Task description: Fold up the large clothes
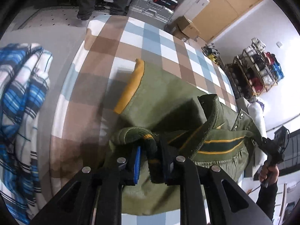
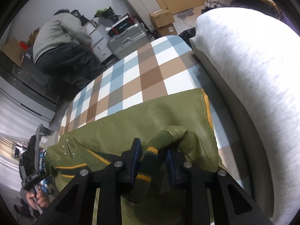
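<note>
An olive-green jacket (image 1: 161, 101) with yellow lining and striped knit trim lies on the checked bed cover (image 1: 131, 43). My left gripper (image 1: 150, 161) is shut on the jacket's ribbed knit hem and lifts that edge off the bed. My right gripper (image 2: 153, 161) is shut on the striped knit hem of the jacket (image 2: 150, 116) at the other end. The right gripper also shows in the left wrist view (image 1: 270, 146), held by a hand. The left gripper shows in the right wrist view (image 2: 31, 176).
A blue and white plaid garment (image 1: 24, 97) hangs at the left. A large grey-white cushion (image 2: 253, 75) lies along the bed's right side. A person (image 2: 61, 43) crouches beyond the bed by a silver suitcase (image 2: 125, 39) and boxes. A shelf rack (image 1: 256, 71) stands by the wall.
</note>
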